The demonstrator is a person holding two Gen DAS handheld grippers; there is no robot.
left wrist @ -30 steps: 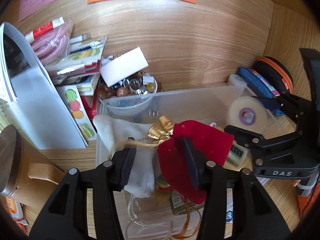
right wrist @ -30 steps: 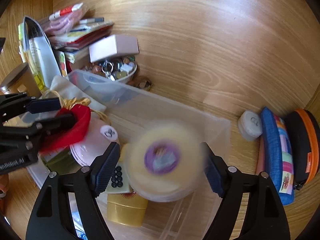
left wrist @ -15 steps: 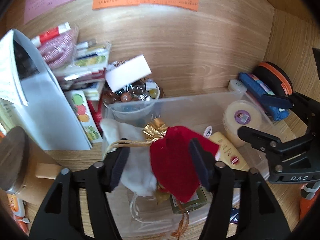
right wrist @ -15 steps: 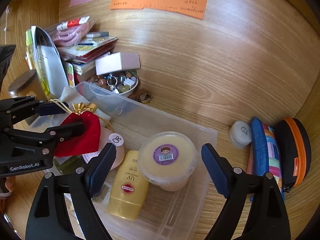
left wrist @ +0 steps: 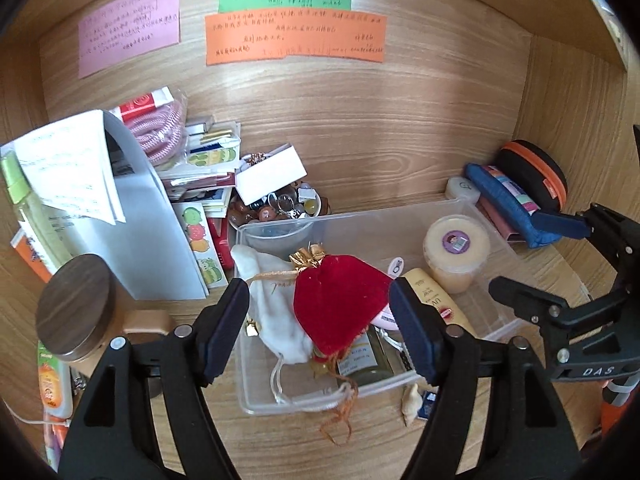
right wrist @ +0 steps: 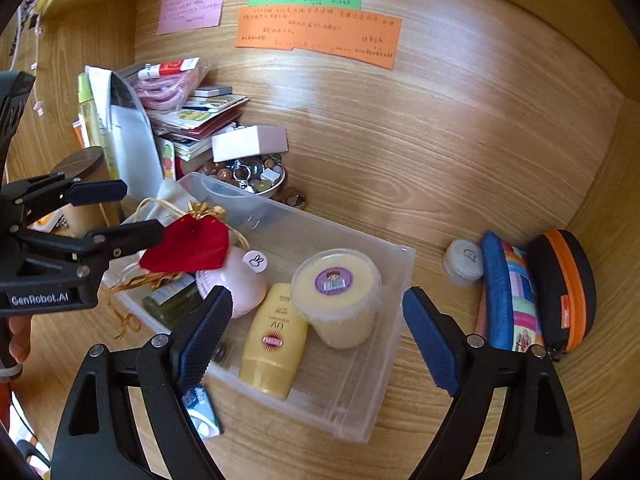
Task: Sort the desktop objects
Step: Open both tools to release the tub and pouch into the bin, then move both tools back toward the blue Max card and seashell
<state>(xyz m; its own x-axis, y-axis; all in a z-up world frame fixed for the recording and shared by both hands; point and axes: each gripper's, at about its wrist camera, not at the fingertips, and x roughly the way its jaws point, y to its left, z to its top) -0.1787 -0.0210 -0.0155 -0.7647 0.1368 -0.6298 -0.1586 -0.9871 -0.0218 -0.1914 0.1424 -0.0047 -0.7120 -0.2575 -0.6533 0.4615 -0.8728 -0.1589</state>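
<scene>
A clear plastic bin [left wrist: 500, 322] [right wrist: 372, 396] sits on the wooden desk. In it lie a red velvet pouch [left wrist: 340, 304] [right wrist: 188, 246], a white cloth pouch [left wrist: 276, 304], a yellow sunscreen tube [right wrist: 276, 344] [left wrist: 438, 304], a cream tub [right wrist: 336, 292] [left wrist: 456, 248], a pink case [right wrist: 236, 286] and a small green bottle [right wrist: 168, 300]. My left gripper [left wrist: 320, 320] [right wrist: 120, 210] is open and empty above the red pouch. My right gripper [right wrist: 316, 336] is open and empty, above the tube and tub.
A bowl of beads [left wrist: 280, 208] with a white box [right wrist: 250, 144] on it stands behind the bin. Books and papers [left wrist: 120, 208] pile at left beside a wooden-lidded jar [left wrist: 76, 312]. A blue pencil case [right wrist: 508, 292], black-orange case [right wrist: 564, 288] and small white jar [right wrist: 464, 260] lie right.
Both grippers opened and pulled back upward. The left let go of the red pouch and the right let go of the cream tub; both now rest in the bin.
</scene>
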